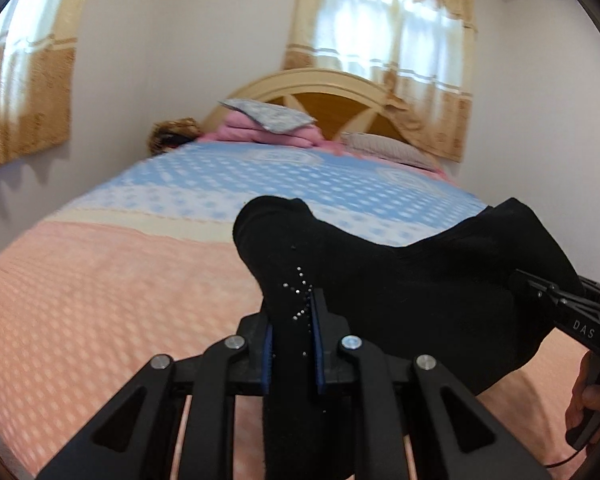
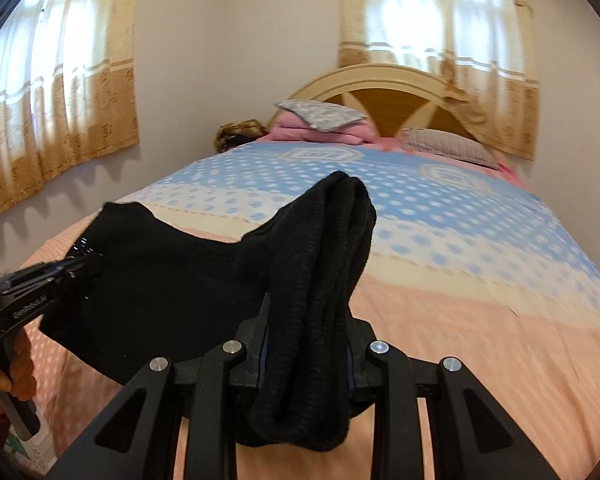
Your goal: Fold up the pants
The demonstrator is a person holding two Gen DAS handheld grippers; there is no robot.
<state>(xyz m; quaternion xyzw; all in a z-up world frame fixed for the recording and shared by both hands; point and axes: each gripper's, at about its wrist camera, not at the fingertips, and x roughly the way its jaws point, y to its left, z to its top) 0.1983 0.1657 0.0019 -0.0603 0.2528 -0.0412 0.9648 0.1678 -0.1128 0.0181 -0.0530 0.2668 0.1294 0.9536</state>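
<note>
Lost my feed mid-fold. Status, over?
Left gripper shut on black pants. Right gripper shut on their ribbed end. Pants slung between, above the bed. Nothing in the way.

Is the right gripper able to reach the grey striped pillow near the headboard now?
Probably not: the right gripper is shut on the black pants, and the pillow lies far across the bed.

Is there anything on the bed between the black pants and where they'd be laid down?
Nothing visible. Both grippers hold the black pants above bare bedspread; pillows sit far back at the headboard.
</note>
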